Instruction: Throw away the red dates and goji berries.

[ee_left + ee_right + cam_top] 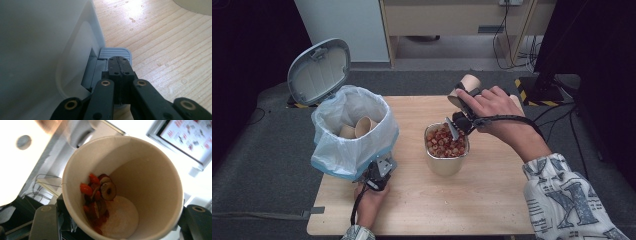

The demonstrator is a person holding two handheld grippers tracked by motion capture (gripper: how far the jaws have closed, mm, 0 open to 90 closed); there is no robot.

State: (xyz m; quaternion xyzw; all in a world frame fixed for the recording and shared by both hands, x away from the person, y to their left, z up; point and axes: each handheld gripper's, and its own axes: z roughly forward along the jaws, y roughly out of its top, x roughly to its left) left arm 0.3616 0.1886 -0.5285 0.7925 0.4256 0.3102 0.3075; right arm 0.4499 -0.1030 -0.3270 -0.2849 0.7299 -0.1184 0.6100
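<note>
Paper cup [140, 182] with fruit bits [98, 195] pinched by right tongs [464, 97]; left tongs [119, 65] pressed together on bin pedal [116, 53].

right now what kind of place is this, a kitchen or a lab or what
Probably a lab or workroom set up for recording, not a kitchen: a small wooden table stands on grey carpet, loose cables trail by the far furniture, and yellow-black hazard tape marks the floor.

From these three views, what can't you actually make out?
- High view: how deep the bin goes; the bag and paper cups hide it.
- High view: the left gripper tip sits under the bag's edge.
- Left gripper view: the pedal is partly covered by the shut jaws.
- Right gripper view: the cup blocks the table below, and the background is overexposed.
</note>
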